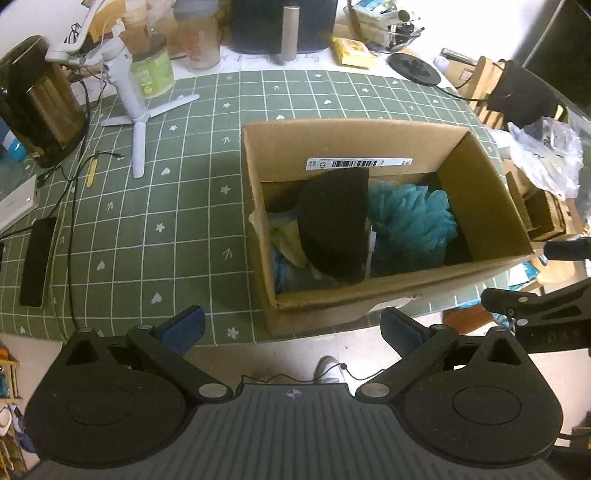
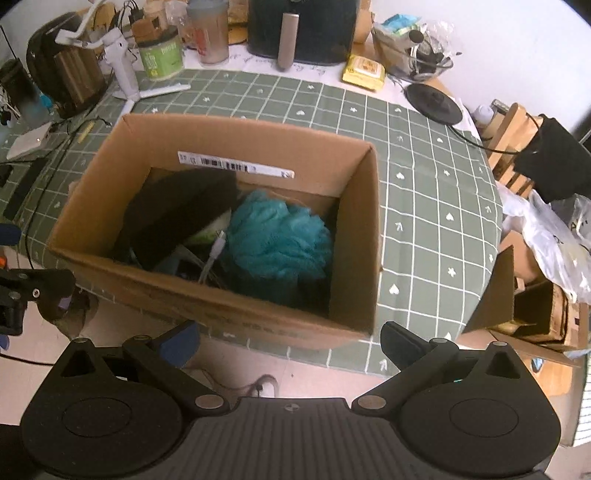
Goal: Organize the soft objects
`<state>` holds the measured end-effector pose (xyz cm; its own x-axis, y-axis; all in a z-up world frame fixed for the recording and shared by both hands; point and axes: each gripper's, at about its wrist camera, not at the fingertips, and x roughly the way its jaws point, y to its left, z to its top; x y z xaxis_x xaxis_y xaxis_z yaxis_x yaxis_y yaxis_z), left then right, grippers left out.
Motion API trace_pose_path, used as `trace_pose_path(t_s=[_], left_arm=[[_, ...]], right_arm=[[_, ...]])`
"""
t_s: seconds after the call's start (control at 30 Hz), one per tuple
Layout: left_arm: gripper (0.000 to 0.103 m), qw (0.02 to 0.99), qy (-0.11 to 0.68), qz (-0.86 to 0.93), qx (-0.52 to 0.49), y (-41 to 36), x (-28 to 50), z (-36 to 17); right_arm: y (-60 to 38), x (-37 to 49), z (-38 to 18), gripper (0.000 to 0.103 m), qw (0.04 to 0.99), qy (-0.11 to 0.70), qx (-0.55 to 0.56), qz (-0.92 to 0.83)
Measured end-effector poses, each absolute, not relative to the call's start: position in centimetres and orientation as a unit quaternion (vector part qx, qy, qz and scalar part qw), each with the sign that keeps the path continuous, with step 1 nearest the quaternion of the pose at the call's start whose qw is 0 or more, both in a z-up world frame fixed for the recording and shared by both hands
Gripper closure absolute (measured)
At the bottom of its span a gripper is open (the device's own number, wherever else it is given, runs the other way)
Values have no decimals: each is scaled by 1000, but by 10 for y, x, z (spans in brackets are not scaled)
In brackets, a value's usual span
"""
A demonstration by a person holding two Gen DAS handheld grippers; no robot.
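Green checked cloth with small white hearts and flowers covered the table point(image 1: 184, 192), and everything below is placed against the cardboard box point(image 1: 354, 295) that stood open at the cloth's near edge.

Nearest the viewer, in front of the box and off the table edge, the left gripper point(image 1: 291, 328) hung with its blue-padded fingers spread wide and nothing between them. The right gripper point(image 2: 290, 339) hung likewise in front of the box, released and empty. Both looked down into the box, probably because the soft things were gathered there.

Inside the box, on its left side, a black cap-like soft item point(image 1: 332, 221) lay tilted over pale and blue cloths. Just right of it, touching, sat a teal mesh bath pouf point(image 2: 277, 240). A white cable point(image 2: 216, 247) ran between the two. A barcode label point(image 1: 358, 162) was stuck on the box's far inner wall.

Beyond the box on its left stood a white mini tripod point(image 1: 136, 107) and a dark kettle point(image 1: 40, 107). Directly behind it at the table's far edge stood a green-labelled jar point(image 2: 162, 55), a dark appliance point(image 2: 303, 29) and a yellow packet point(image 2: 364, 72).

With the cloth around the box bare of soft items, the sorting seemed nearly or fully done.
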<state>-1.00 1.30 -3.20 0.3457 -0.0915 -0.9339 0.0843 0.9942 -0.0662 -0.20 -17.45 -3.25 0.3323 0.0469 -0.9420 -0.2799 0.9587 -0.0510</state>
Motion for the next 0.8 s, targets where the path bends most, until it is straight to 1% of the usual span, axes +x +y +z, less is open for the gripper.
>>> trace_pose_path(t_s=[0.8], left_arm=[[0,818,576,-14,-1,-10,-4,-28]], right_arm=[[-197,5,-31,0,804,572,-119,110]])
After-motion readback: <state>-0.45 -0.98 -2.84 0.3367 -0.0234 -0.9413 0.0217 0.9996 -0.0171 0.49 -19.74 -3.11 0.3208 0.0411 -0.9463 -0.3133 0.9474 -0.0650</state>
